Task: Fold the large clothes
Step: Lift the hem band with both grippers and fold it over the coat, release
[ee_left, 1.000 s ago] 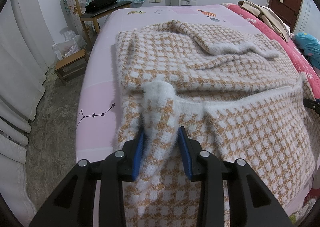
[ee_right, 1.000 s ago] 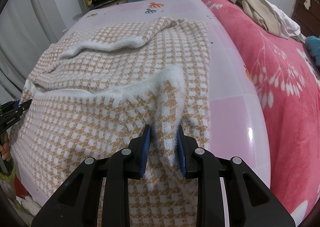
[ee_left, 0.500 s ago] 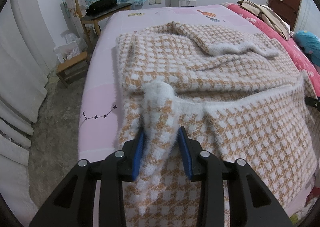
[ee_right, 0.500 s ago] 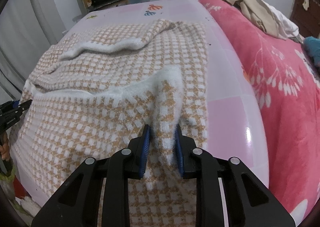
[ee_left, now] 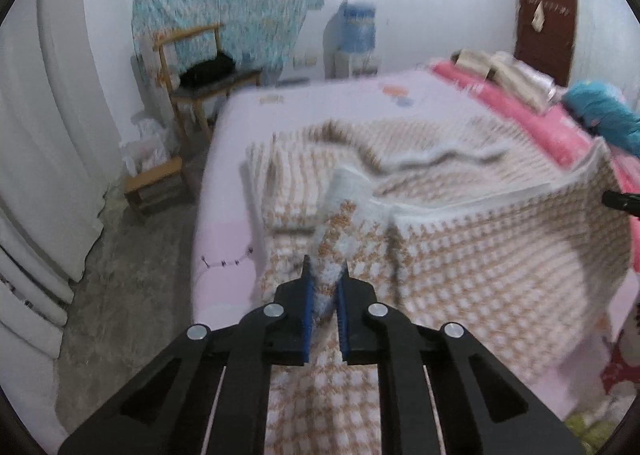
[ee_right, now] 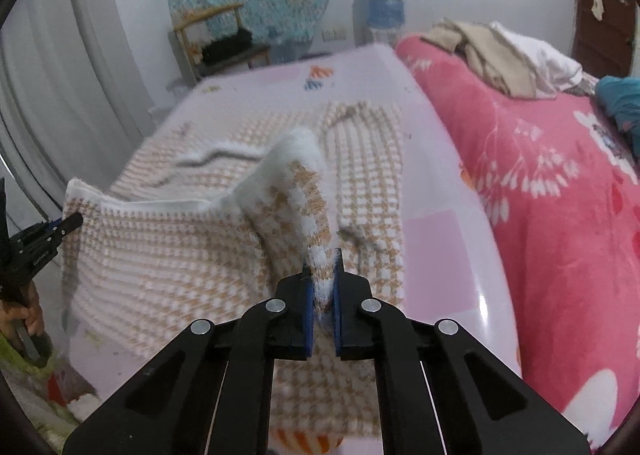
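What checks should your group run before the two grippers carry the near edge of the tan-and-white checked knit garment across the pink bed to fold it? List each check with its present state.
1. Left gripper clamped on the tan-and-white checked knit garment: ok, fabric pinched between the blue pads.
2. Right gripper clamped on the same garment: ok, a fuzzy white edge is held.
3. Near edge lifted off the pink bed sheet: ok, it hangs between both grippers.
4. Far half lying flat: not ok, a rumpled fold crosses it.
5. Landing area free of the beige clothes pile: ok, the pile sits on the red floral blanket.
6. Grips at matching corners: cannot tell.
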